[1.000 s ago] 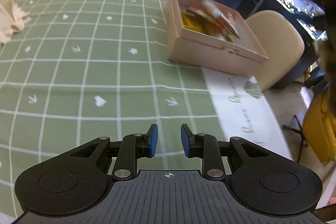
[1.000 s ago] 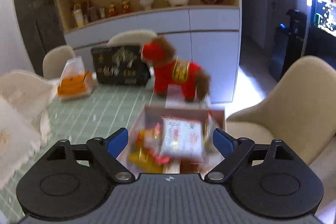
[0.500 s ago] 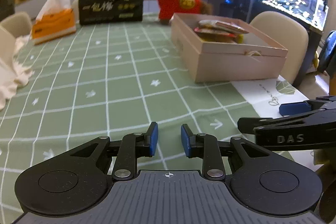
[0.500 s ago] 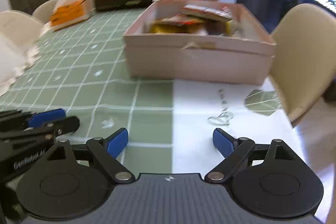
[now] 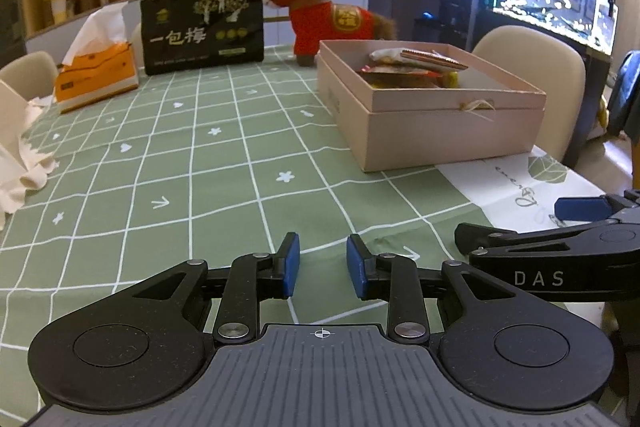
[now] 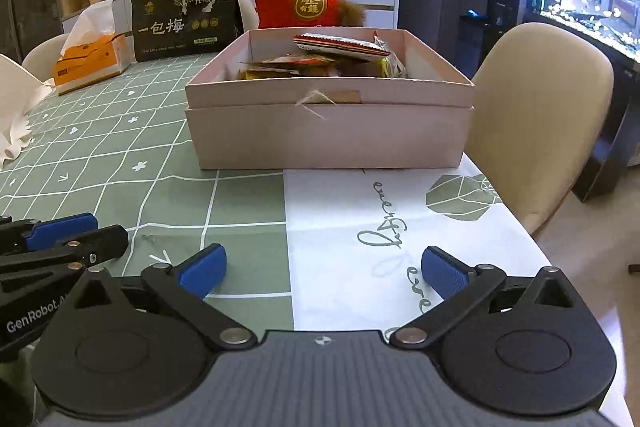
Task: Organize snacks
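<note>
A pink cardboard box (image 5: 448,131) stands on the green checked tablecloth, right of centre, with several snack packets (image 5: 416,67) piled inside. In the right wrist view the box (image 6: 328,135) is straight ahead and the packets (image 6: 340,55) show above its rim. My left gripper (image 5: 319,267) sits low over the table's near edge, empty, jaws a narrow gap apart. My right gripper (image 6: 320,267) is wide open and empty, low over the white part of the cloth in front of the box. Each gripper shows at the edge of the other's view.
A black snack bag (image 5: 202,27), an orange tissue box (image 5: 96,79) and a red plush horse (image 5: 324,15) stand at the table's far side. White cloth (image 5: 16,155) lies at the left. A beige chair (image 6: 540,107) stands right of the box.
Both grippers have come down and back from the box to the near edge of the table. The right gripper, earlier above the packets, is now low in front of the box, still open.
</note>
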Available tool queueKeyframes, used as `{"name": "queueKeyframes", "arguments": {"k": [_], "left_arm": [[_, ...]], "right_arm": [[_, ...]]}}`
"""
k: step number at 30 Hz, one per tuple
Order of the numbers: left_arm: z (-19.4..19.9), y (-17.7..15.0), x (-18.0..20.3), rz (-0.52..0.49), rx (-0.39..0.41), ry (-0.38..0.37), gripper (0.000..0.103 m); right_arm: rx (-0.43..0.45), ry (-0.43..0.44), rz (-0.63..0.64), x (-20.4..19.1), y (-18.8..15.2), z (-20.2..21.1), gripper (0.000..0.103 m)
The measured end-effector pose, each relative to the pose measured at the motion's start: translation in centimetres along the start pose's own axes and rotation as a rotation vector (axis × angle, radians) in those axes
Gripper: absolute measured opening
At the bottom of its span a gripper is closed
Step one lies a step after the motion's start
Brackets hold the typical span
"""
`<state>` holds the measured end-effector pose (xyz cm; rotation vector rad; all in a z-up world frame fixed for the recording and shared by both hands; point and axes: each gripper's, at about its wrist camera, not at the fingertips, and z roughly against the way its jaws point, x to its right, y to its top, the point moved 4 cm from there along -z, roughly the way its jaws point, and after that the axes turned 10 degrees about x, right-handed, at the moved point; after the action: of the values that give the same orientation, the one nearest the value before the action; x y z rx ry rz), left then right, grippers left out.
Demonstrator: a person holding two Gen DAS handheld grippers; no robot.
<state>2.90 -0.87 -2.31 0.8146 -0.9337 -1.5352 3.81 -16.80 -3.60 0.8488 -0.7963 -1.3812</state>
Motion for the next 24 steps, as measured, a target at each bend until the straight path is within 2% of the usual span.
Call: {"name": "queueKeyframes", "arguments": {"k": [24], "left_arm": [[-0.02, -0.02, -0.32, 0.002, 0.000, -0.008, 0.032]], "right_arm": [[0.000, 0.000, -0.002, -0.01, 0.02, -0.03, 0.103]]}}
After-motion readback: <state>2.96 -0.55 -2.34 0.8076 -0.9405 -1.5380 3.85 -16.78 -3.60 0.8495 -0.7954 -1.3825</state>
